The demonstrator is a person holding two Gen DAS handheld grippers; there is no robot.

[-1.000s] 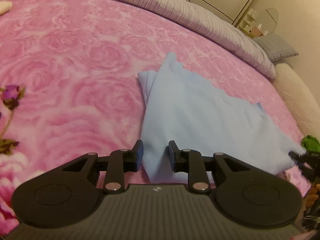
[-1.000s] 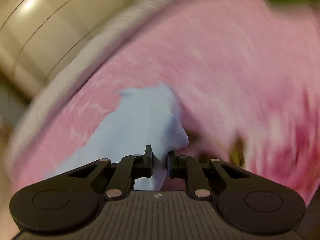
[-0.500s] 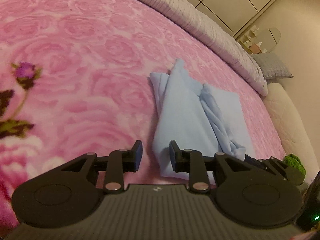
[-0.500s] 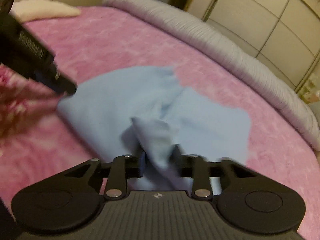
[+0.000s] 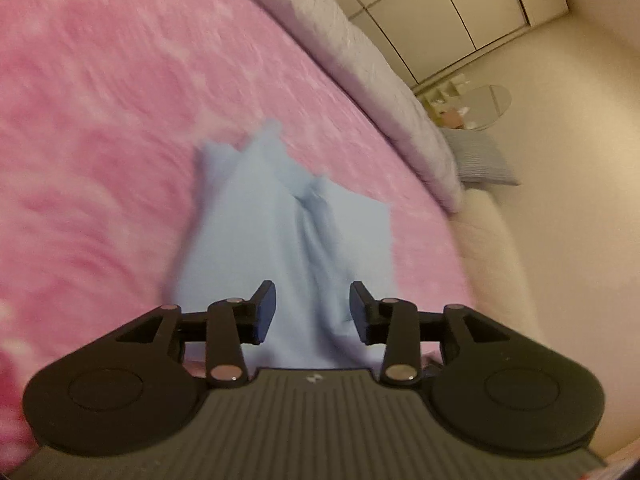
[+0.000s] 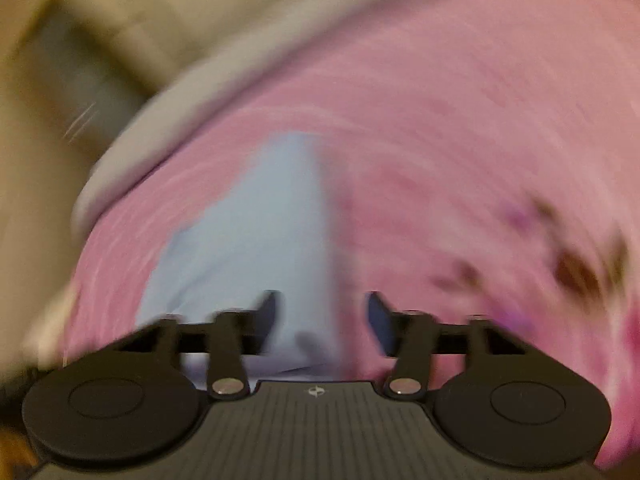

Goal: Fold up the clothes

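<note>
A light blue cloth (image 5: 280, 240) lies folded in a narrow shape on the pink rose-print bedspread (image 5: 100, 120). My left gripper (image 5: 312, 312) hovers over its near end. Its jaws are opening, with cloth showing in the gap below them, and the pads do not press on it. The right wrist view is blurred by motion. There the same blue cloth (image 6: 260, 240) runs away from my right gripper (image 6: 324, 316). That gripper's jaws are closing but stand well apart, with the cloth's near edge between the fingers and not pinched.
A grey striped blanket (image 5: 360, 60) lies along the far edge of the bed. Beyond it are cream wardrobe doors (image 5: 440, 12) and a grey pillow (image 5: 480, 156). The cream padded bed edge (image 5: 500, 260) curves along the right. A dark flower print (image 6: 576, 268) marks the bedspread.
The right gripper carried a cloth corner across and let it go, so the cloth now lies narrower. Both grippers' jaws stand wider than a second ago. The left gripper shifted over the cloth's near end.
</note>
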